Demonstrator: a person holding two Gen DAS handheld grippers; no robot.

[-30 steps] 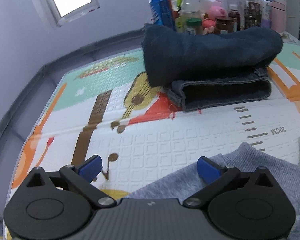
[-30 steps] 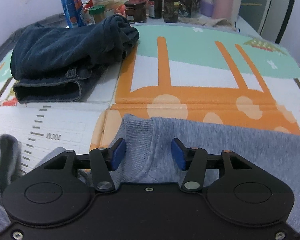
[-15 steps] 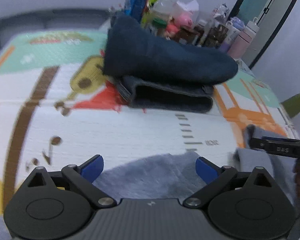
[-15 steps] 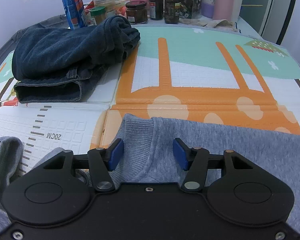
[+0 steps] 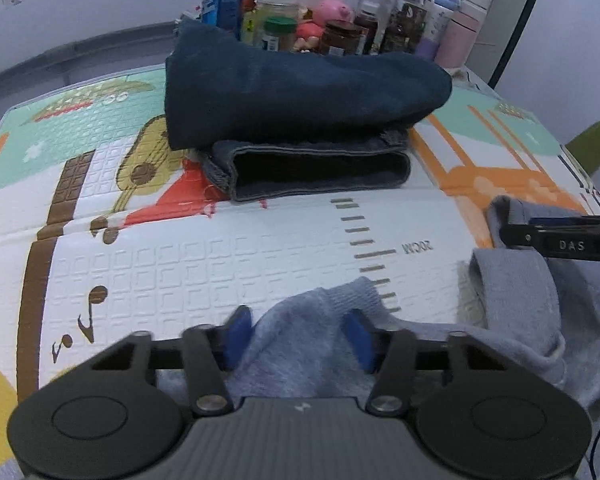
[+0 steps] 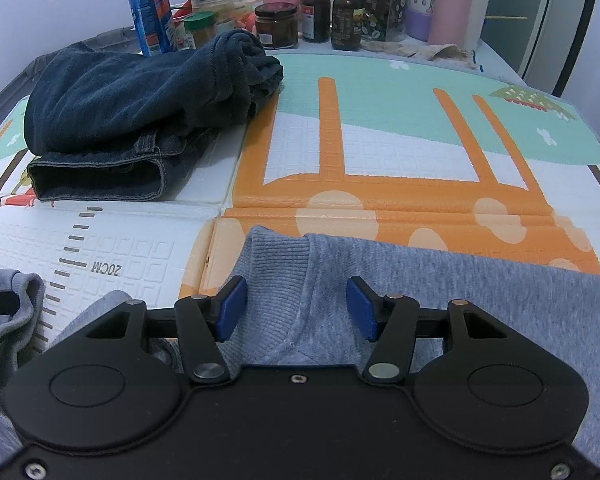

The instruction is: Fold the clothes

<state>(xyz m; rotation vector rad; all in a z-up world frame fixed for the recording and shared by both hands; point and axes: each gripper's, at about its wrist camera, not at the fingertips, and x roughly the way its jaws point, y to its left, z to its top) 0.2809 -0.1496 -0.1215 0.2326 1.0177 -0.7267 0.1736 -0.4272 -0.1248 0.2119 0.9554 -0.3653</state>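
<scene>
Lying across the lower part of both views is a grey sweater (image 6: pixel 440 292), spread on a printed play mat (image 6: pixel 380 152). In the right wrist view its long axis runs roughly left to right along the bottom of the frame, with the ribbed collar (image 6: pixel 276 264) pointing up toward the mat's orange band. The right gripper (image 6: pixel 296 308) straddles that collar — its blue pads sit partly apart with the knit between them, the left pad touching the fabric; whether the right pad presses on it I cannot tell.

In the left wrist view, the left gripper (image 5: pixel 298 338) has just been closing, its blue pads blurred, with a raised bunch of the grey sweater (image 5: pixel 316 320) between them. The cloth fills most of the gap, but a firm clamp is not clear from the picture. At the right edge of that frame the sweater's folded edge rises beside the black bar of the other gripper.

Folded dark jeans (image 5: pixel 300 120) lie in the upper centre of the mat, well apart from the sweater, their long axis left to right, with an open hem facing the camera.

Behind the jeans, along the top of the frame, stand containers: a blue can (image 6: pixel 150 16), a dark jar (image 6: pixel 276 26) holding something brown, a brown dropper bottle (image 6: pixel 346 20) and a pink tumbler (image 6: pixel 446 8). Their contents are otherwise hard to make out.
</scene>
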